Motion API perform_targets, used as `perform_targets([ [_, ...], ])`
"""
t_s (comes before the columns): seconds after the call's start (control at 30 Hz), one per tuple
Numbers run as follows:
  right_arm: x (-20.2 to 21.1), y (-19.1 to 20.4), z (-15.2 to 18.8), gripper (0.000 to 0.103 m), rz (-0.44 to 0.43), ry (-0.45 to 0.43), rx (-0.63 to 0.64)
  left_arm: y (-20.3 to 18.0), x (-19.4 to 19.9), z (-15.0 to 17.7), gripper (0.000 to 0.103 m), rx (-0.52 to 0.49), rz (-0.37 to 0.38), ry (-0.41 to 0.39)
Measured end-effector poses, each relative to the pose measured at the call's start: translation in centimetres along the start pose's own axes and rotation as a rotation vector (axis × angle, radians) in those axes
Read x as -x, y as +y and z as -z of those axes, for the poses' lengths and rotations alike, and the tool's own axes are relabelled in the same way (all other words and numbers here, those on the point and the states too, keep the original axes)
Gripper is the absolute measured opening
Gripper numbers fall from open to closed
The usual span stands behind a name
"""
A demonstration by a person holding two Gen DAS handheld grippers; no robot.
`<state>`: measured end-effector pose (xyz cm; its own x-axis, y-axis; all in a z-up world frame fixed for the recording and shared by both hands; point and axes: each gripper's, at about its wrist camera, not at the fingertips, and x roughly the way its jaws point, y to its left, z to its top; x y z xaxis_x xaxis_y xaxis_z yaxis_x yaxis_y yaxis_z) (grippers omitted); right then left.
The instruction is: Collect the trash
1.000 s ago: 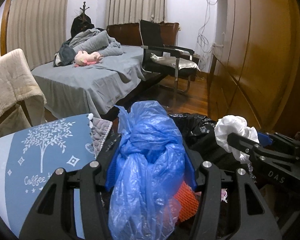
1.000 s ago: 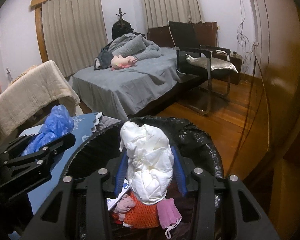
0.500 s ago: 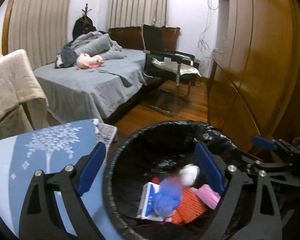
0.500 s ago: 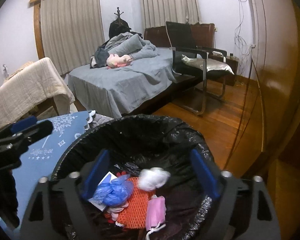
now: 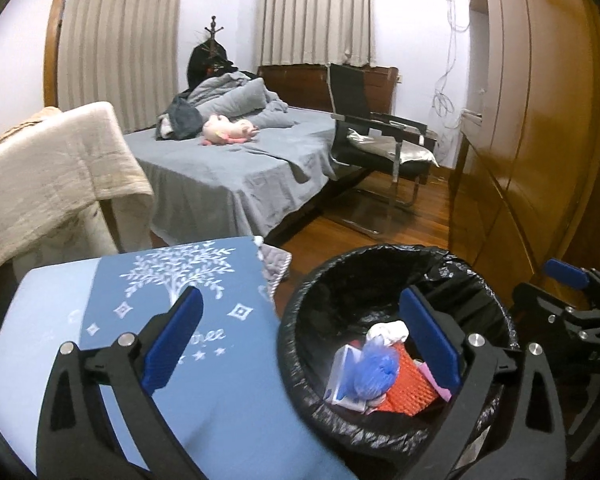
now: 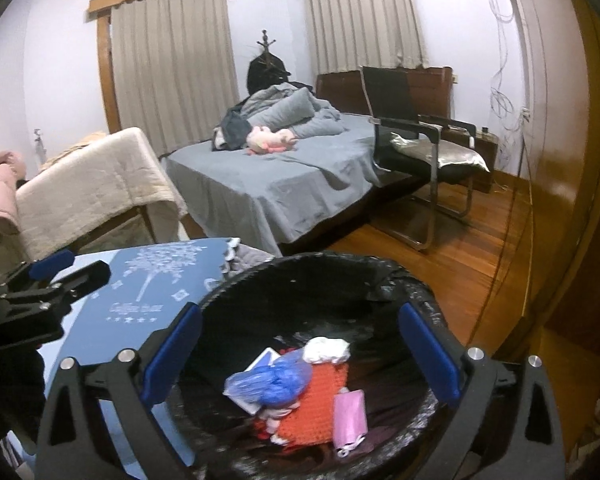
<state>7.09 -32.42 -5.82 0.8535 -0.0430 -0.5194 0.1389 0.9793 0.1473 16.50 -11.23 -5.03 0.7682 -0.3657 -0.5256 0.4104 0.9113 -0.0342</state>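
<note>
A trash bin lined with a black bag (image 5: 332, 280) (image 6: 236, 280) stands beside a blue table mat. In it lie a crumpled blue plastic bag (image 5: 374, 372) (image 6: 274, 382), a white wad (image 5: 388, 330) (image 6: 326, 350), an orange knitted piece (image 5: 406, 388) (image 6: 320, 400), a pink mask (image 6: 350, 414) and a white-blue box (image 5: 340, 380). My left gripper (image 5: 300, 344) is open and empty over the bin's left rim and the mat. My right gripper (image 6: 300, 356) is open and empty above the bin.
The blue "Coffee" tree-print mat (image 5: 172, 292) (image 6: 140, 292) covers the table at left. Behind are a chair draped with a beige blanket (image 5: 48, 168), a grey bed (image 5: 236, 168), a black chair (image 5: 376, 136), a wooden wardrobe (image 5: 540, 120) and wood floor (image 6: 460, 248).
Both grippers opened and dropped their loads into the bin: the left let go of the blue bag, the right the white wad. The left gripper then shifted left over the mat.
</note>
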Motion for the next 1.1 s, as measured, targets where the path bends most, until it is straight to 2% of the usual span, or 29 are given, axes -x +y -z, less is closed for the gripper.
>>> perform_targets([
  [0.37,3.7,3.7,-0.6,0.097,-0.056,-0.016,0.023,1.2,5.2,0.9,0.097,0.024,-0.064,-0.034],
  [0.7,6.3,5.3,-1.4,0.097,-0.083,-0.034,0.028,0.9,9.0,1.4,0.097,0.017,-0.069,-0.074],
  [1.1,7.5,7.1,-1.4,0.097,-0.095,-0.047,0.061,1.3,11.3,1.4,0.097,0.032,-0.081,-0.106],
])
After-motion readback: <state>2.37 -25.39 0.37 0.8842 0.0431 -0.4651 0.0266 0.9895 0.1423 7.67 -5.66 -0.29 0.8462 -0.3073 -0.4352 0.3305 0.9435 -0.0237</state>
